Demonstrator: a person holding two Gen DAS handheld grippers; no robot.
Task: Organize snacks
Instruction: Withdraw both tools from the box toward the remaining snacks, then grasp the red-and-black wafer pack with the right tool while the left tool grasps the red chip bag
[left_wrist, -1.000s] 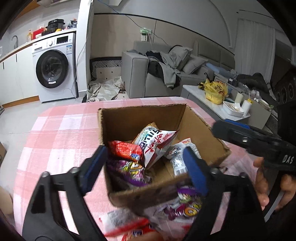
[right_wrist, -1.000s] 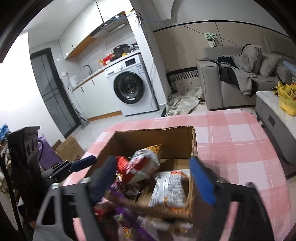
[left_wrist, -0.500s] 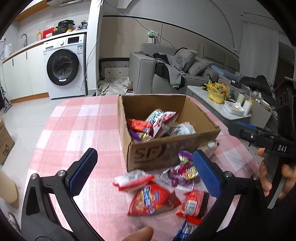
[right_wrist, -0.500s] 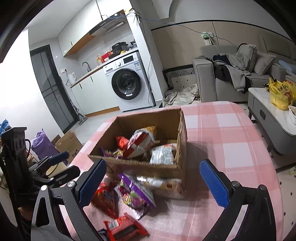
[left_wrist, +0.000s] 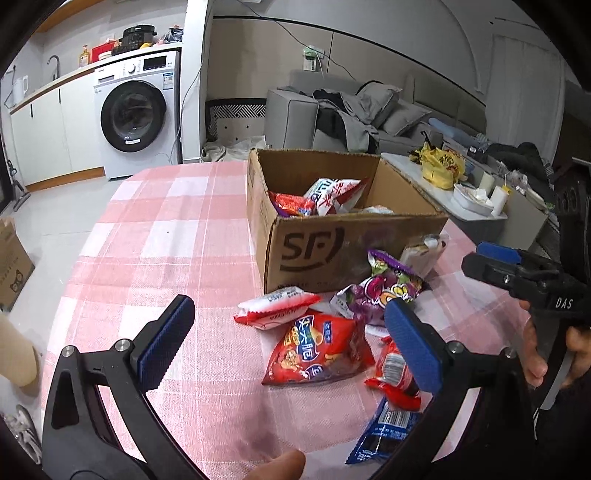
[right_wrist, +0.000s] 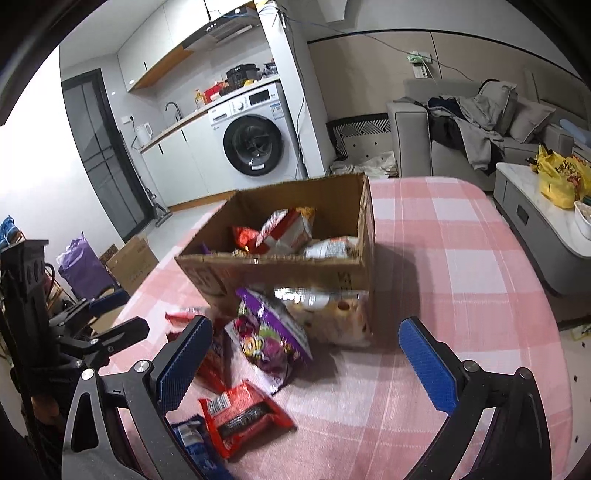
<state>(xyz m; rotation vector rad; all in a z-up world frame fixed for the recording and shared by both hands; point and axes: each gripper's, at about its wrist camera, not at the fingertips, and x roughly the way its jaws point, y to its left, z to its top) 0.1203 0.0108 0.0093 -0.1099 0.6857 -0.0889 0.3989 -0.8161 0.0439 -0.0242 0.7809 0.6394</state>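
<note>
A brown cardboard box stands on the pink checked table and holds several snack packs. Loose snacks lie in front of it: a white and red pack, a big red chip bag, a purple candy bag, a small red pack and a blue pack. My left gripper is open and empty above the loose snacks. My right gripper is open and empty, just in front of the purple bag.
The pink checked tablecloth covers a round table. Beyond it are a washing machine, a grey sofa and a low white table with a yellow bag. A cardboard box stands on the floor.
Both grippers have pulled back and up from the box. A second ago they were close over its rim; now the whole box and the loose snacks in front of it show.
</note>
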